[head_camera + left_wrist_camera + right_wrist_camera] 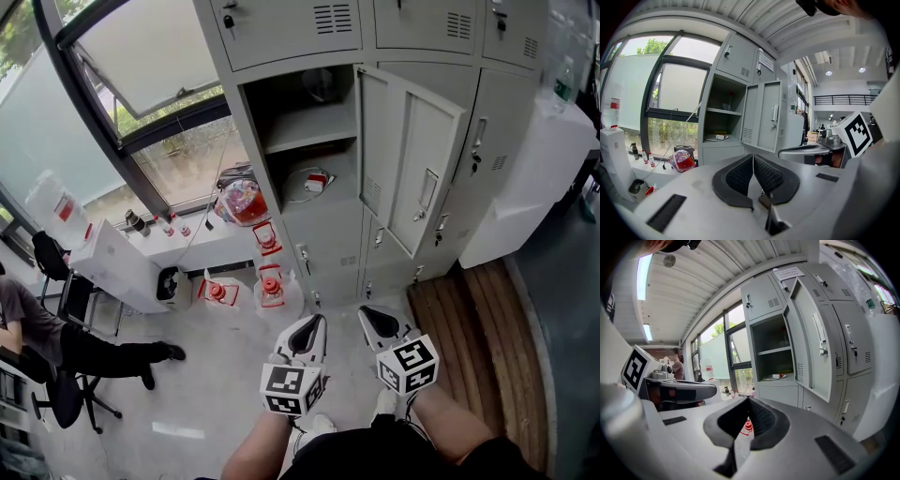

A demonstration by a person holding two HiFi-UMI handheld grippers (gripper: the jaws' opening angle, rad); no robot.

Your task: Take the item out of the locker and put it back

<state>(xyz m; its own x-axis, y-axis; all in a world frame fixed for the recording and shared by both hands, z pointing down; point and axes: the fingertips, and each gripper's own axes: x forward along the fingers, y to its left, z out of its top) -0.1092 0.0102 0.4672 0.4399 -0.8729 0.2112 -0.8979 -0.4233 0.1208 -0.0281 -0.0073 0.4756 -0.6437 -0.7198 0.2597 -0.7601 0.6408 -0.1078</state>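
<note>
The grey locker stands with its door swung to the right. On its lower shelf lies a small red-and-white item with a coiled white cable, which also shows in the left gripper view and the right gripper view. A dark object sits on the upper shelf. My left gripper and right gripper hang side by side low in front of the locker, well short of it. Both are shut with nothing held.
Several red-capped containers stand on the floor at the locker's foot. A red round thing rests on the window ledge. A person sits at the left. A wooden platform and a white cabinet are on the right.
</note>
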